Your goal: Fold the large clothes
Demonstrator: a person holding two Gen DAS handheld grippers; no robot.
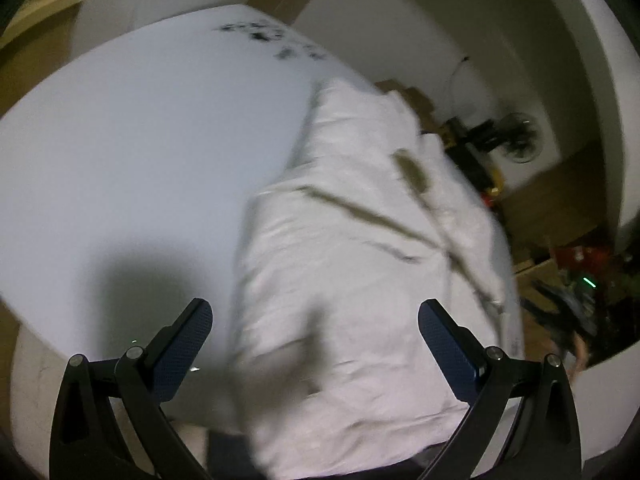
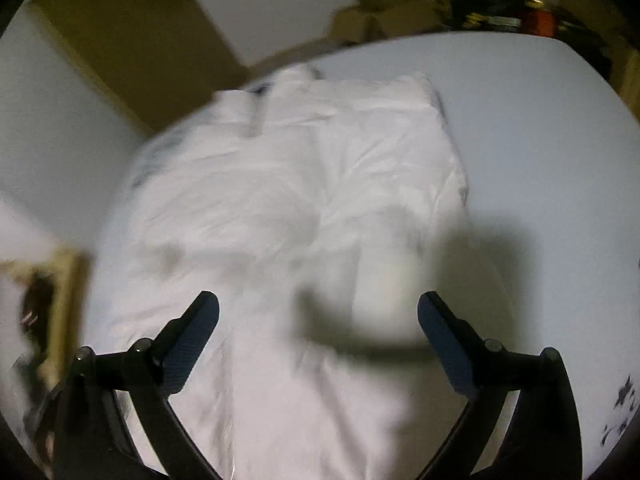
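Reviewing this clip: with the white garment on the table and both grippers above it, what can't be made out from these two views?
- White garment: its near end is cut off by the bottom edge in the left wrist view; motion blur hides the fold lines in both views.
- Garment type: cannot tell; blur.
- Dark marks on the table: too blurred to identify.
- Clutter beyond the table: dim and small.
- Left gripper and right gripper: open, holding nothing; hands out of frame.

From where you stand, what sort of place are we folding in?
Probably a spare room or home workroom, not a tidy laundry: a white garment lies on a white table, cardboard boxes sit stacked behind it, and a floor fan stands by the wall.
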